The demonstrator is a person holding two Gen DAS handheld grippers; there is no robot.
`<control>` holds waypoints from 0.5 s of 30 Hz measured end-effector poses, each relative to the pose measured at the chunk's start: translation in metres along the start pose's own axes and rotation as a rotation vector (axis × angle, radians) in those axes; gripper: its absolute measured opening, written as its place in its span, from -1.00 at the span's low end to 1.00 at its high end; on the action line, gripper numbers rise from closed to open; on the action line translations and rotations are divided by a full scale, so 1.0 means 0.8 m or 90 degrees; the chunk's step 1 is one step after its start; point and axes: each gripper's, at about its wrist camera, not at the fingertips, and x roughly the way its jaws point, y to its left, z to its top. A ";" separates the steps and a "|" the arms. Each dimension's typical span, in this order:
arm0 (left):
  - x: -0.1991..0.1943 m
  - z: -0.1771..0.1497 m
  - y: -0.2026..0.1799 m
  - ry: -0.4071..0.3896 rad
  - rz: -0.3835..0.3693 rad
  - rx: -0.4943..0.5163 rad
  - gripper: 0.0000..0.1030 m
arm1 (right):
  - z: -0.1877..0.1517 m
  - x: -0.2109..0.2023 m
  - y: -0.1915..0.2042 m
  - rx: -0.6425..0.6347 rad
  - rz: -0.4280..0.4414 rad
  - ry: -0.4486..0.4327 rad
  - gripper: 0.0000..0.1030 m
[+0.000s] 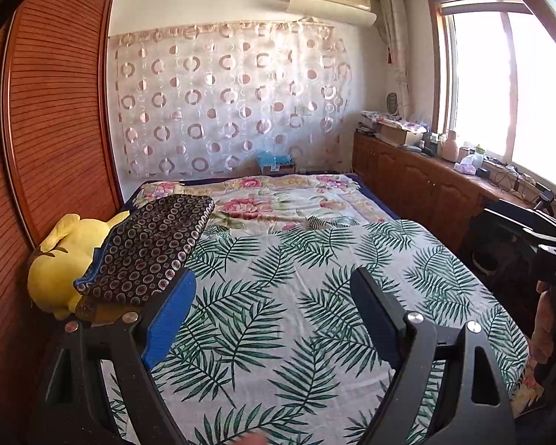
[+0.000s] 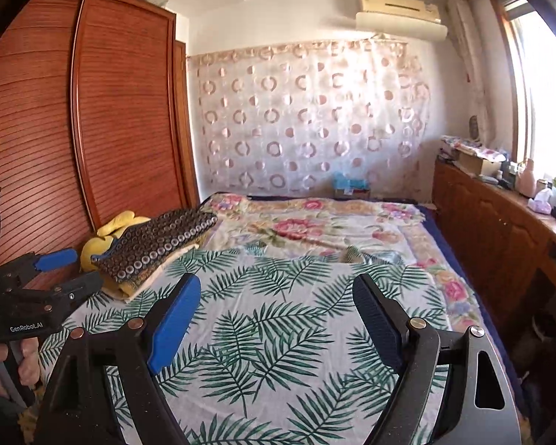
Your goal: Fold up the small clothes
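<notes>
Left tool [image 1: 274,315] and right tool [image 2: 278,319]: both spread wide, holding nothing, above the leaf-print sheet [image 2: 278,319] on the bed. Folded dark ring-patterned cloth [image 1: 152,248] rests at the bed's left edge, against a yellow plush toy [image 1: 59,259].

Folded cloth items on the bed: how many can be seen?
1. A dark ring-patterned folded cloth lies at the bed's left edge, partly on a yellow plush toy. More may be hidden; beige cloth under it in the right wrist view is unclear.
</notes>
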 end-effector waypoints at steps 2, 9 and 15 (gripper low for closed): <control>-0.004 0.003 -0.002 -0.006 0.001 -0.003 0.66 | -0.003 -0.010 0.001 0.007 -0.005 -0.006 0.66; -0.008 0.005 -0.009 -0.012 0.008 0.004 0.66 | -0.030 -0.018 0.012 0.009 -0.018 -0.010 0.66; -0.011 0.004 -0.011 -0.014 0.009 0.007 0.66 | -0.031 -0.024 0.020 0.008 -0.025 -0.006 0.66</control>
